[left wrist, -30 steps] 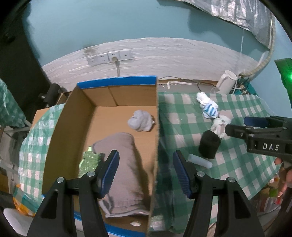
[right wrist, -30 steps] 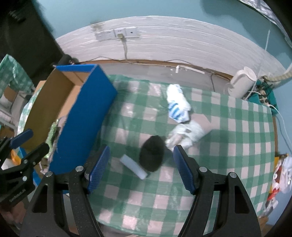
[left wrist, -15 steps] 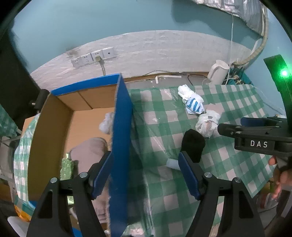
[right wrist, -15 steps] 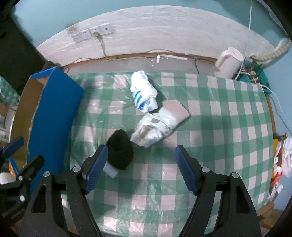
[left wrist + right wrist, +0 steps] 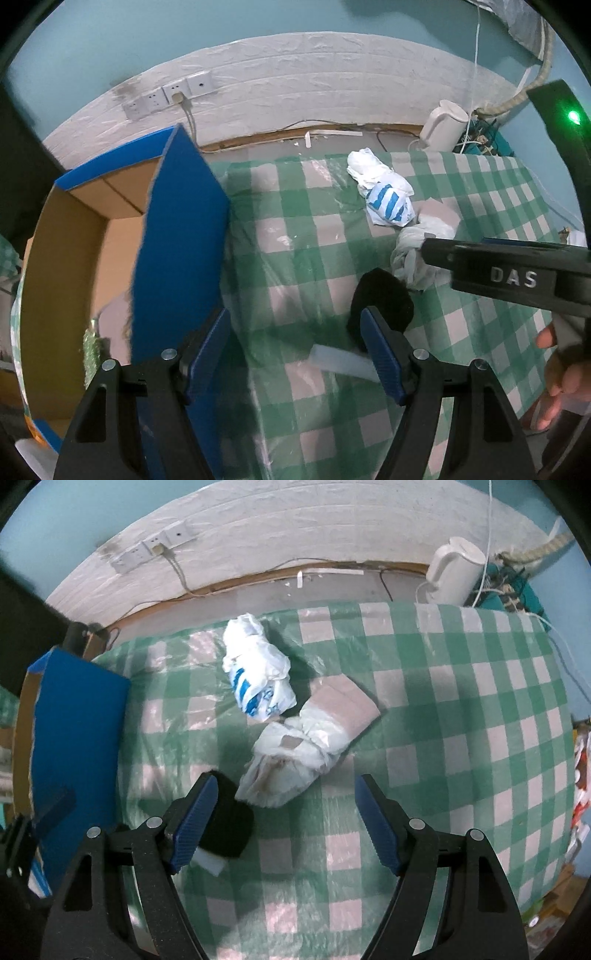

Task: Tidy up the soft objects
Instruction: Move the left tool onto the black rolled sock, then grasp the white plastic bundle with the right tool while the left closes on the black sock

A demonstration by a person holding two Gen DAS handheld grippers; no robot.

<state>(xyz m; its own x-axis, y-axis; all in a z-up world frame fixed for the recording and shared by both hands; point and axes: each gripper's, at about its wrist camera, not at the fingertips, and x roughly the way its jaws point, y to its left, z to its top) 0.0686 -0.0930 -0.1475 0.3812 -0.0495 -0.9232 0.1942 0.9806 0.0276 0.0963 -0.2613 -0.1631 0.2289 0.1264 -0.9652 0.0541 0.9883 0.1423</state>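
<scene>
The box (image 5: 177, 236) stands left of the bundles (image 5: 258, 679) on the table (image 5: 461, 709).

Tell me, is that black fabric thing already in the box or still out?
Out. The black bundle lies on the checked tablecloth, beside the cardboard box, not inside it.

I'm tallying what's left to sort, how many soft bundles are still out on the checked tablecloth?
3: a white and blue bundle farthest back, a white and tan bundle in front of it, and a black bundle nearest the box. Others may be hidden.
</scene>
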